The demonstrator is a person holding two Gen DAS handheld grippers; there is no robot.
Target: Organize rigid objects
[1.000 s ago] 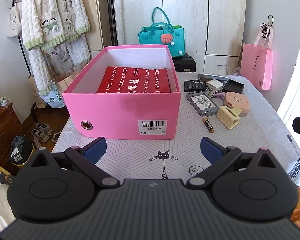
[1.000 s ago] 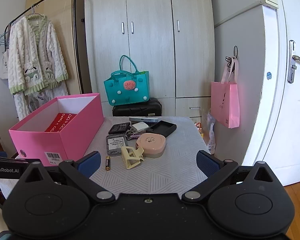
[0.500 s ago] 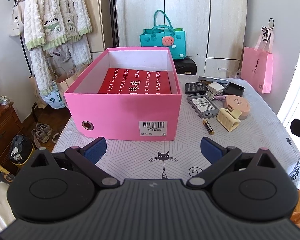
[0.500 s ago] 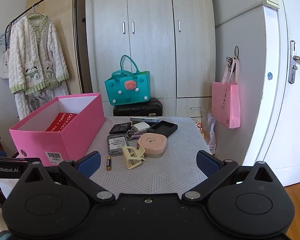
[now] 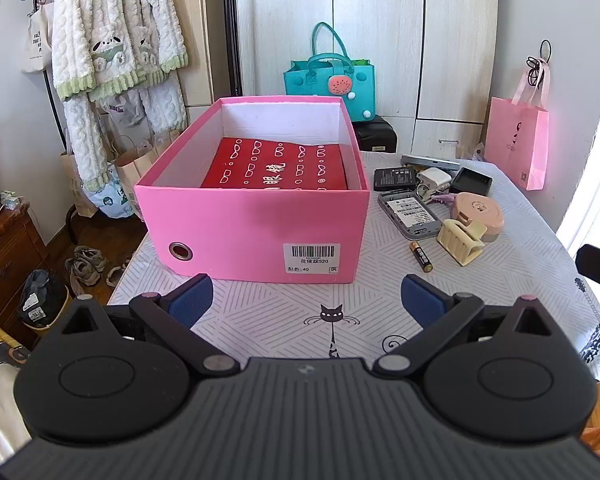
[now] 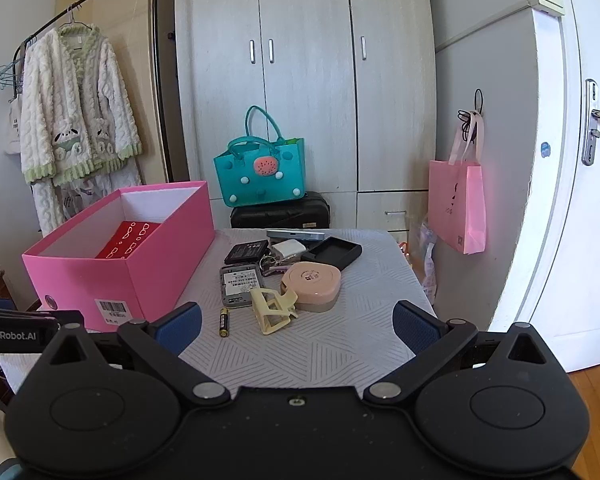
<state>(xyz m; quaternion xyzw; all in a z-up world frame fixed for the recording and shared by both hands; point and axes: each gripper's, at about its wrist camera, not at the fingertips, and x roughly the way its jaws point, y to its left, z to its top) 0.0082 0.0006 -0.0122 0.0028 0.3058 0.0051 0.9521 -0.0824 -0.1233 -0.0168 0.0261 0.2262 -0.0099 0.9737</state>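
Pink cardboard box point(image 5: 252, 224) waits open on the desk point(image 5: 284, 316) beside the untouched clutter, both the left claw point(image 5: 306, 298) and right claw point(image 6: 296, 326) gaping empty, so I'd guess the cream hair clip point(image 6: 272, 310) goes first.

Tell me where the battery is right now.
The battery lies on the table, right of the pink box, just left of the cream hair claw, below the grey device.

The pink box point(image 5: 252, 228) is looking like matt cardboard with a metal eyelet point(image 5: 181, 250). The hair claw point(image 5: 460, 241) is showing glossy plastic at its 3 o'clock.
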